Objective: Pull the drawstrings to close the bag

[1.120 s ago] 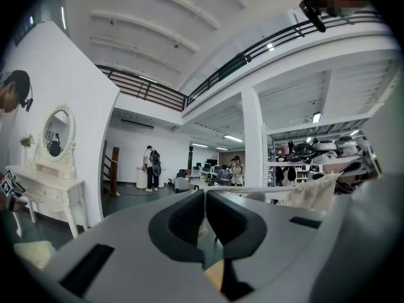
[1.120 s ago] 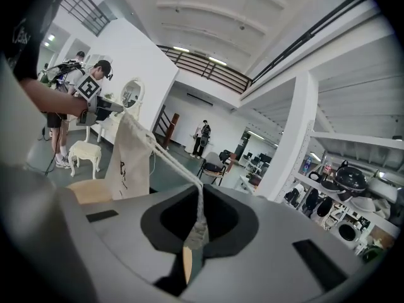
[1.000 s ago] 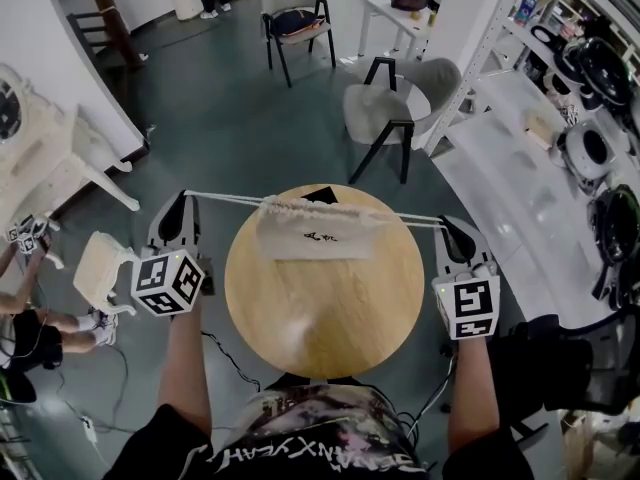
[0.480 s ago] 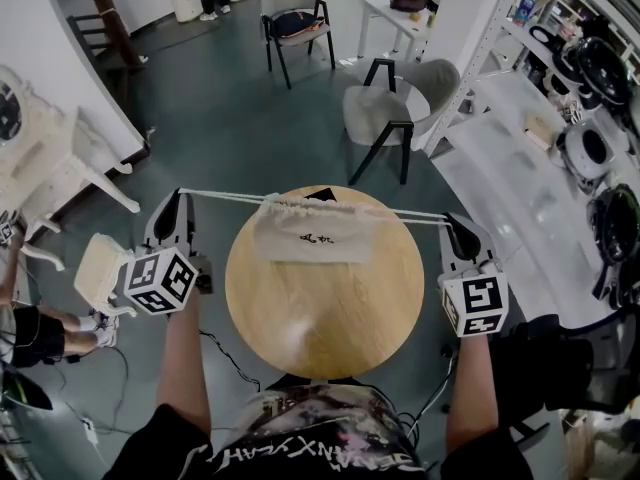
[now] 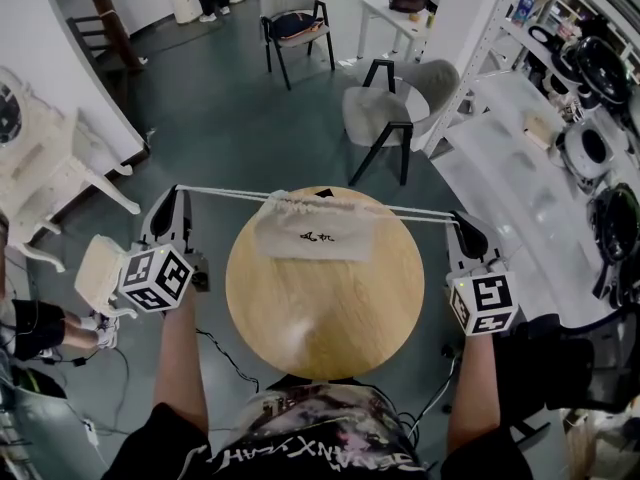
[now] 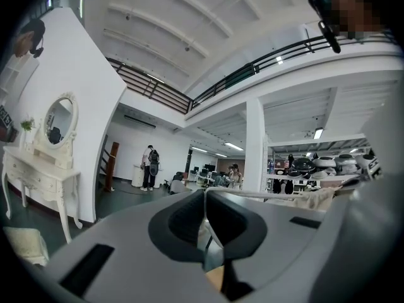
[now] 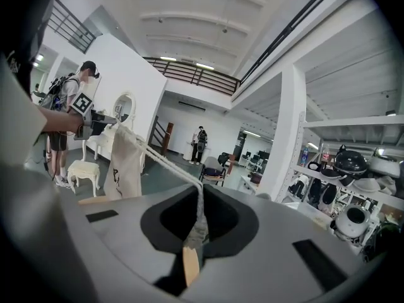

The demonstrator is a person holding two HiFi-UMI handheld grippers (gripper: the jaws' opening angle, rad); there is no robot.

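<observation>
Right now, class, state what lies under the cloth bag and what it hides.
Under the cloth bag is the round wooden table, near its far edge. The tabletop directly beneath is covered; any contents cannot be seen.

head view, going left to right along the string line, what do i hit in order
left tongs → left drawstring → bag → right drawstring → right tongs
</observation>
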